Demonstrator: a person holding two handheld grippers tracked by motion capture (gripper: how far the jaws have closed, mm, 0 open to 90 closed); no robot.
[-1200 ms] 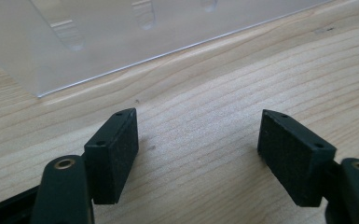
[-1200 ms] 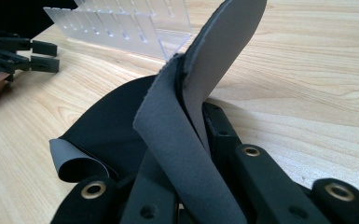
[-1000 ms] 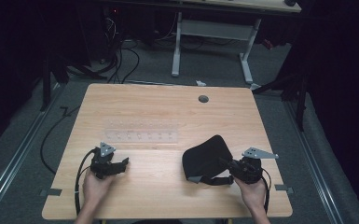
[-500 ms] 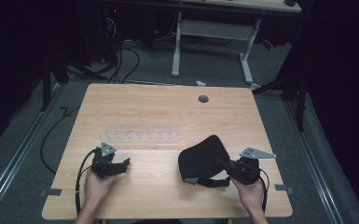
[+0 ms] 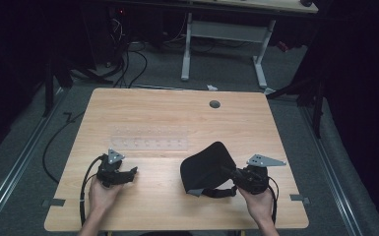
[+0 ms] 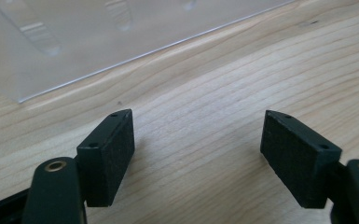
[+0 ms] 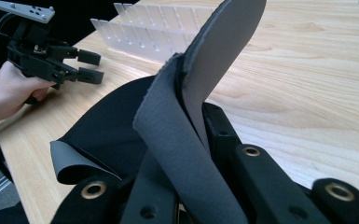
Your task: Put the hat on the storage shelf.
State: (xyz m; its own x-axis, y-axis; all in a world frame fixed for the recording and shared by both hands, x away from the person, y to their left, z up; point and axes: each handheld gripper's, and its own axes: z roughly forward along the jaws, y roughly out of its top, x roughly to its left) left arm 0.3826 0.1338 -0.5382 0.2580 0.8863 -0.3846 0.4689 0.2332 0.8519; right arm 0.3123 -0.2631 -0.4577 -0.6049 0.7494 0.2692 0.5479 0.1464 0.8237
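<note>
On table [image 5: 167, 105]: right tool [image 5: 232, 173] pinches black pad [image 5: 204, 167]; left tool [image 5: 129, 173] agape.

My left gripper [image 6: 198, 158] low over the pale wooden table top [image 6: 242, 74], its two black rectangular jaws standing wide apart with bare wood grain between them, a clear flat plastic rack [image 6: 88, 32] lying just beyond, upper left
</note>
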